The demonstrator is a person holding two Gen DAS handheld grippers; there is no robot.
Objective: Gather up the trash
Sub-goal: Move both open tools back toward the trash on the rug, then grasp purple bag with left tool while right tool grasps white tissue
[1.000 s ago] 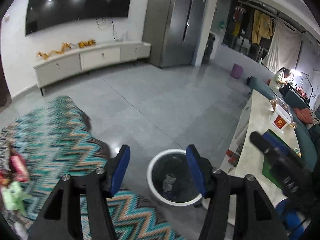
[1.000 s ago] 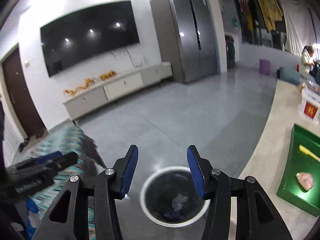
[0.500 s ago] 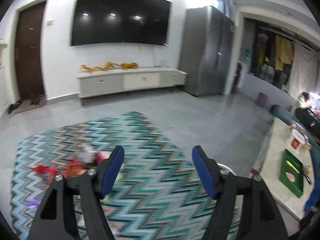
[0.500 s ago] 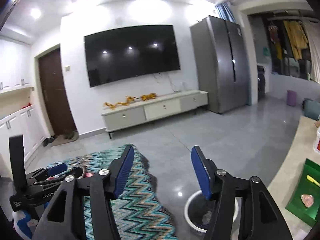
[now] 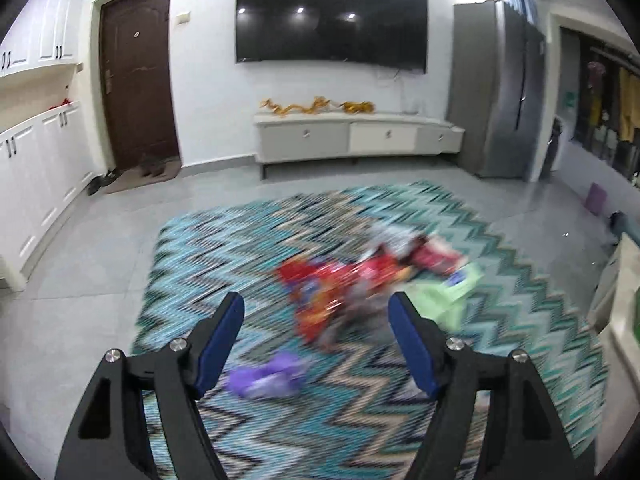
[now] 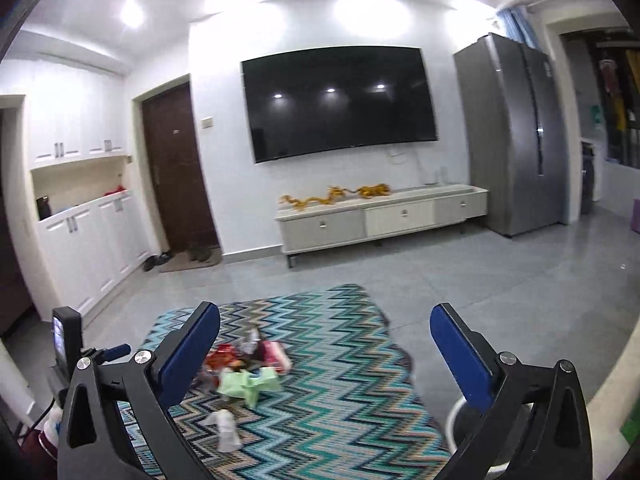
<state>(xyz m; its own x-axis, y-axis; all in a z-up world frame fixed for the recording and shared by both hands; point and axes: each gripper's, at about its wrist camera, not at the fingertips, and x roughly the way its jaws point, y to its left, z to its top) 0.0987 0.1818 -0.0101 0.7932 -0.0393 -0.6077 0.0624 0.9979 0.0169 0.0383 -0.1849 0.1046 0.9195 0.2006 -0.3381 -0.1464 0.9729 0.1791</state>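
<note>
I count one zigzag rug (image 6: pixel 332 376), one white-rimmed bin (image 6: pixel 456 420) near right, and one TV (image 6: pixel 340 100) on the far wall. One fridge (image 6: pixel 516 132) far right, one door (image 6: pixel 176 168) far left. The trash pile (image 5: pixel 360 276) is too blurred to count.

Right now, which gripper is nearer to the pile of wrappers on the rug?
Left. The left gripper hangs just short of the pile of wrappers on the rug. The right gripper is farther back, its fingers opening, empty, beside the bin.
</note>
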